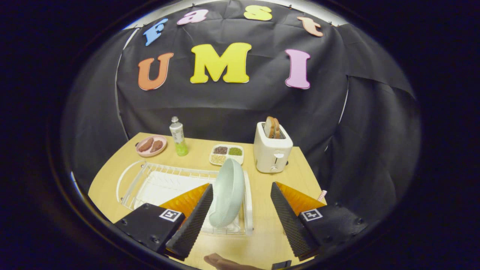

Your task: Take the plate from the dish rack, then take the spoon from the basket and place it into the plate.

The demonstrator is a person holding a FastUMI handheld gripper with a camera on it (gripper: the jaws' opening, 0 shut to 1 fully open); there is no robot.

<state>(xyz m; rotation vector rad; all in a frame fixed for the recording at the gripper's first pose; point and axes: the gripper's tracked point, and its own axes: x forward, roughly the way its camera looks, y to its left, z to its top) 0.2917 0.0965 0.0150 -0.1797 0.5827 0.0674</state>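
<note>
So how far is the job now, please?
Nothing looks done yet. The pale green plate stands on edge in the white dish rack. In hand: the tongs are open, the plate between the fingers, close against one finger and clear of the other. Left: grip and lift the plate out, set it down, then put the spoon on it.

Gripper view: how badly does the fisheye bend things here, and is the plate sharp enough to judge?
Gripper view: the table edges bow strongly; lighting even, no glare. The plate standing on edge in the dish rack is sharp, between the open tongs, close to one finger. The toaster stays clear.
</note>
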